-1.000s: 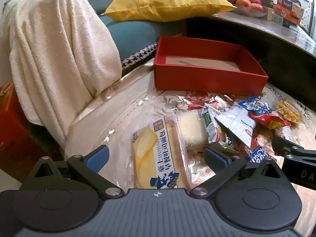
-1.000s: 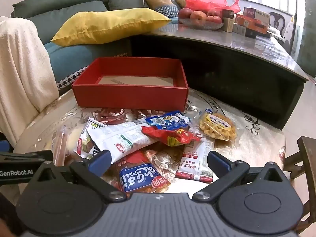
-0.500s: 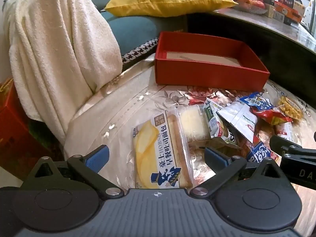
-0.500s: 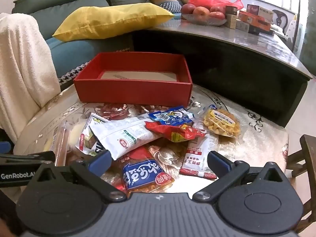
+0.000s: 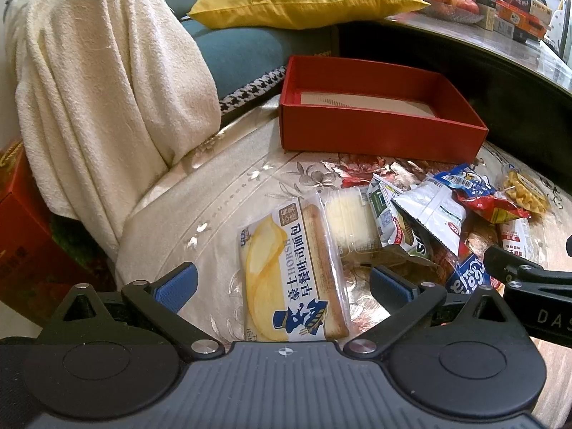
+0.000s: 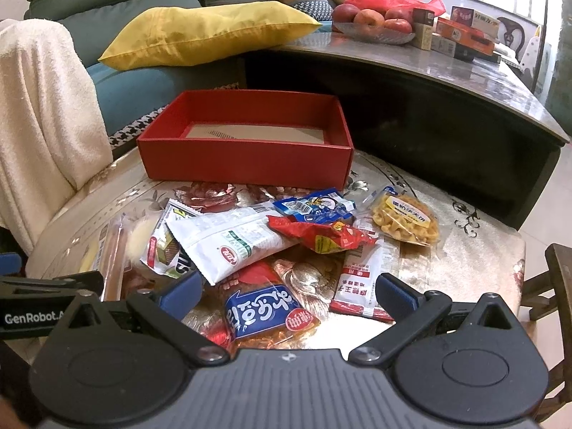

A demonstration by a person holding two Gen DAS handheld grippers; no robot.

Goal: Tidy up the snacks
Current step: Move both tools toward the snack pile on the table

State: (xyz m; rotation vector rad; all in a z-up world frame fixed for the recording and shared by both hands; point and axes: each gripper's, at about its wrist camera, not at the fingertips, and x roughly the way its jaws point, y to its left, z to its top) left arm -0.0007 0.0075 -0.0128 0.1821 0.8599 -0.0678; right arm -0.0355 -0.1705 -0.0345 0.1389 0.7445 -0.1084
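Note:
A red box stands open at the back of the small floral table; only a card liner shows inside. Several snack packets lie in a pile in front of it. My left gripper is open, its fingers on either side of a yellow bread packet. My right gripper is open over a blue and orange packet, with a white pouch, a red packet, a waffle packet and a red-and-white sachet beyond.
A cream towel hangs over a chair at the left. A sofa with a yellow cushion is behind. A dark long table with a fruit bowl and boxes runs along the right. A wooden chair stands at the right edge.
Both grippers have lowered and moved slightly forward toward the snack pile; the packets look closer. Both stay open. No packet has moved.

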